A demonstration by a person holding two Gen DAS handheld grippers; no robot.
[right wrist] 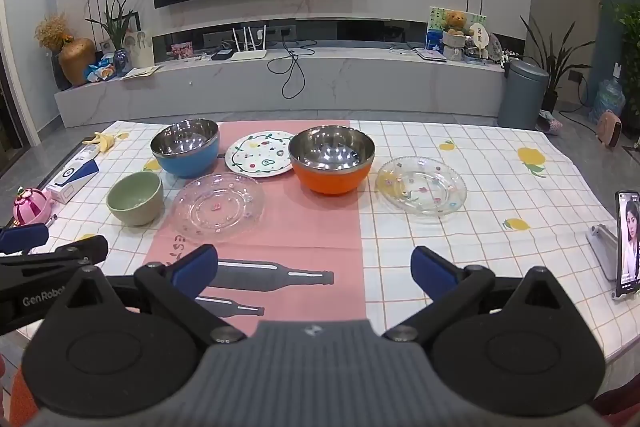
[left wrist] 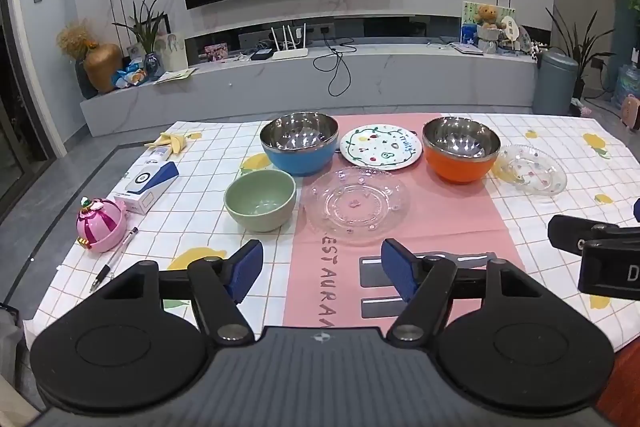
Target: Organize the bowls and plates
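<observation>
Showing the desk (right wrist: 480, 211) under a grid-printed white cloth with lemon motifs and a smooth pink runner (right wrist: 280, 227) laid down its middle. Left hand-held gripper (left wrist: 322, 273): blue-padded fingers spread wide apart, nothing between them, hovering over the near edge. Right hand-held gripper (right wrist: 314, 269): fingers likewise fully apart and empty, also above the near edge.

Task items, all resting on the desk and untouched:
- Blue bowl (right wrist: 186, 147), round, glossy outer shell with a polished steel lining, toward the far edge, left of the runner.
- Orange bowl (right wrist: 331, 159), same steel-lined build, on the runner's right margin toward the far edge.
- Green bowl (right wrist: 135, 203), matte, thick-walled and smaller, just nearer than the blue bowl.
- White plate (right wrist: 260, 153), flat glazed ceramic painted with vines and small fruits, between the two steel-lined bowls.
- Clear plate (right wrist: 218, 207), transparent pressed glass with a beaded rim and tiny coloured flowers, on the runner beside the green bowl.
- Second clear plate (right wrist: 422, 185), same pattern, on the cloth right of the orange bowl.

Other objects: a pink ribbed round case (left wrist: 100, 225), a pen (left wrist: 116, 259) and a white-and-blue carton (left wrist: 146, 187) along the left edge; a phone (right wrist: 628, 243) propped upright at the right edge.
</observation>
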